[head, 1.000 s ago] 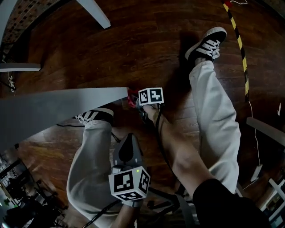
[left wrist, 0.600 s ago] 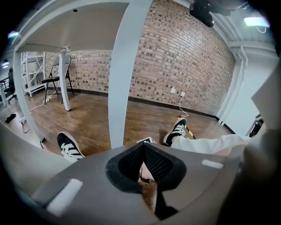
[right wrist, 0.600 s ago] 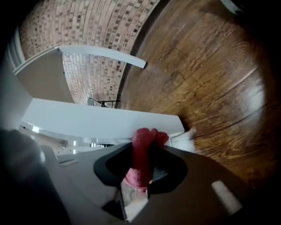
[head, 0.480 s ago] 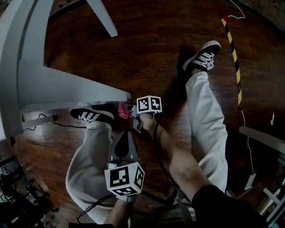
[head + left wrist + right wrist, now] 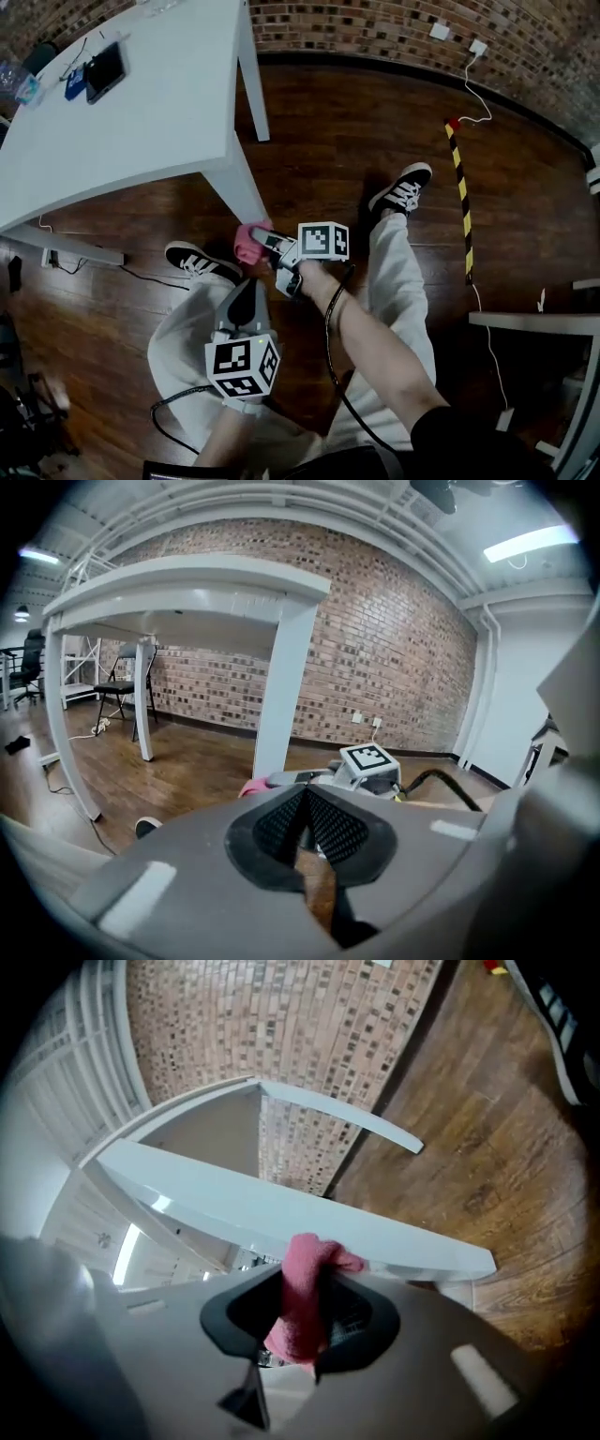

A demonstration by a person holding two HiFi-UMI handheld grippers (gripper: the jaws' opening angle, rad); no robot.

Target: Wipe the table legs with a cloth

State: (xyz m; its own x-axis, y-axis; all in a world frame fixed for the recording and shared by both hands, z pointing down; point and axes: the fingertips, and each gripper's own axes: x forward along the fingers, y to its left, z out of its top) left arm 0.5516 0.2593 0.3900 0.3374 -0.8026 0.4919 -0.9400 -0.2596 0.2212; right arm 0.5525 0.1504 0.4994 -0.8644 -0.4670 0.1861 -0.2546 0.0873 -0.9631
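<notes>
Head view: the right gripper (image 5: pixel 265 242) pinches a crumpled pink cloth (image 5: pixel 247 244), which looks pressed to the square white table leg (image 5: pixel 239 183) just ahead of its tips, for rubbing.
Left gripper view: the left gripper (image 5: pixel 302 808), jaws pressed together and empty, hangs behind the right one, out of the way.
Right gripper view: the cloth bulges past the jaws, so fabric meets the leg, not plastic.

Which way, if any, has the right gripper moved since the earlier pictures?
Yes: right gripper with cloth rose along the table leg, away from its foot.
</notes>
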